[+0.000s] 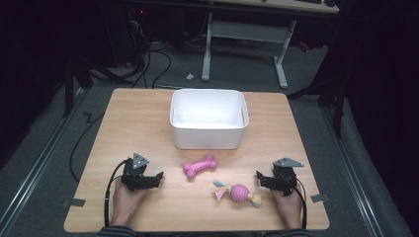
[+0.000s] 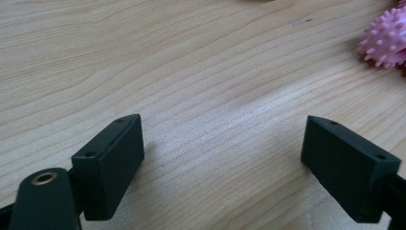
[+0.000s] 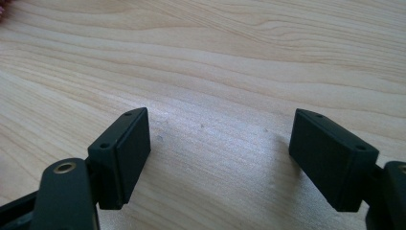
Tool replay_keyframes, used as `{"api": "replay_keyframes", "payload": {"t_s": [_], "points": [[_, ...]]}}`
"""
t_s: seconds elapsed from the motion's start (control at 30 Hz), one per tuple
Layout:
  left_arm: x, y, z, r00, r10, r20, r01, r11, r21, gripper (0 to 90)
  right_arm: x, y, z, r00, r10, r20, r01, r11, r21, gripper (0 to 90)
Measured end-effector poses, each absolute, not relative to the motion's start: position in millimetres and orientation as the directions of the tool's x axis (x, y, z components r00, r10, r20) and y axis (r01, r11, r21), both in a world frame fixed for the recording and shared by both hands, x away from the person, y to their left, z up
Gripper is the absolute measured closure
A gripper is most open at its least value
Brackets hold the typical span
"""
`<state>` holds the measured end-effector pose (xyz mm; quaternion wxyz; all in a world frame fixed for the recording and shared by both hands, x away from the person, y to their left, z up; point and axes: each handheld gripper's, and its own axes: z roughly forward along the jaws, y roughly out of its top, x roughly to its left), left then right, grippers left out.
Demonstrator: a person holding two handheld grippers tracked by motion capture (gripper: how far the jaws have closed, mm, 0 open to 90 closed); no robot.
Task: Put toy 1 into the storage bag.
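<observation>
A pink bone-shaped toy point(image 1: 200, 166) lies on the wooden table point(image 1: 138, 123) in front of a white bin point(image 1: 209, 119). To its right lies a pink spiky ball toy with rope ends point(image 1: 238, 193); a spiky pink part of a toy point(image 2: 386, 40) shows at the top right of the left gripper view. My left gripper point(image 1: 159, 176) rests on the table at the front left, held by a hand, jaws open over bare wood point(image 2: 222, 143). My right gripper point(image 1: 259, 177) rests at the front right, just right of the ball toy, open with nothing between its pads point(image 3: 220, 148).
The bin stands at the table's far middle and looks hollow inside. Taped marks point(image 1: 73, 202) sit at the table's front corners. Beyond the far edge are desk legs point(image 1: 206, 49) and cables on the floor.
</observation>
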<state>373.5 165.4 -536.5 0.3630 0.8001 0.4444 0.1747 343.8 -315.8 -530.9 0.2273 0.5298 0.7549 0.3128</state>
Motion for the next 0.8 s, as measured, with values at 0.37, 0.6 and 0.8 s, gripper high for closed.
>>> {"api": "replay_keyframes", "payload": {"t_s": [0.37,0.6,0.8], "points": [[375,173,-536,0.566,0.818,-0.097,0.582,-0.314,0.750,20.7,344,-316,-531,-0.333,0.943,-0.013,0.657,0.242,0.714,22.5],[373,173,-534,0.567,0.817,-0.105,0.580,-0.306,0.755,20.7,344,-316,-531,-0.333,0.943,-0.013,0.657,0.242,0.714,22.4],[371,174,-525,0.569,0.815,-0.107,0.572,-0.298,0.764,20.2,344,-316,-531,-0.334,0.943,-0.014,0.657,0.243,0.714,22.4]]}}
